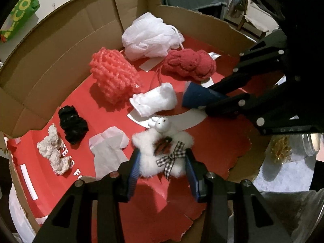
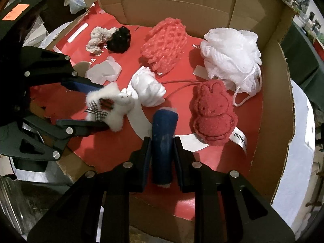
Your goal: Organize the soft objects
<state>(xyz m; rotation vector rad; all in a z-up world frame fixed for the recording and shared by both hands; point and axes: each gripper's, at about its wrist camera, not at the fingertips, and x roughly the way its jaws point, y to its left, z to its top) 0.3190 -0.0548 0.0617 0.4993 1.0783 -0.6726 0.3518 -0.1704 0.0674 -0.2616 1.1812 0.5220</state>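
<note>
**Both grippers loaded over the cardboard box**

My left gripper (image 1: 163,163) is partly open around the white plush toy (image 1: 162,141), its blue pads pressed into the fur on either side; the toy's small face points away from me and a black-and-white checked ribbon (image 1: 172,158) hangs across its front. My right gripper (image 2: 162,141) is nearly closed, pinching a dark blue roll (image 2: 164,129), a smooth tube shape with white fluff showing at both ends. I cannot tell what the roll is made of.

Both loads sit low over the red printed floor of the cardboard box (image 1: 60,46). Further in lie the other soft things: a coral knitted net pouch (image 1: 113,75), open-meshed and bumpy; a white mesh bath pouf (image 1: 149,36) with a cord loop; a red terry rabbit-shaped sponge (image 2: 212,111) with a white label reading "miffy"; a white fluffy bundle (image 1: 154,101); a black crocheted scrunchie (image 1: 73,123) touching a cream crocheted one (image 1: 53,151); and a flat piece of thin white paper (image 1: 109,147).

The label's text is cut off by its curl, and the white lettering on the red floor is mostly covered. Outside the box, everything is dim and warped by the lens.
</note>
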